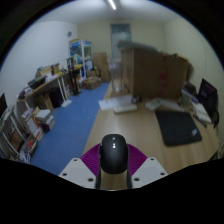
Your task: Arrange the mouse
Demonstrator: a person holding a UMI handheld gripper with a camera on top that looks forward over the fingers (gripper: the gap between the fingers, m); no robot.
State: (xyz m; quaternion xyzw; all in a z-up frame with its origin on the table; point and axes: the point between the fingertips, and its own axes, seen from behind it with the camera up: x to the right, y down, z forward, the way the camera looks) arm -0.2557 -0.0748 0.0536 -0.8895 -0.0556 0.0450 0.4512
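A black computer mouse (pixel 113 153) sits between my gripper's (pixel 113 166) two fingers, held above the wooden table (pixel 150 128). The purple pads (pixel 92 157) press against both of its sides. The mouse points away from me, its scroll wheel showing at the top. A dark mouse mat (pixel 179 126) lies on the table beyond and to the right of the fingers.
A laptop or monitor (pixel 207 97) and small items stand at the table's far right edge. Cardboard boxes (pixel 152 68) stand behind the table. Blue carpet (pixel 68 118) lies to the left, with shelves and clutter (pixel 30 110) along the left wall.
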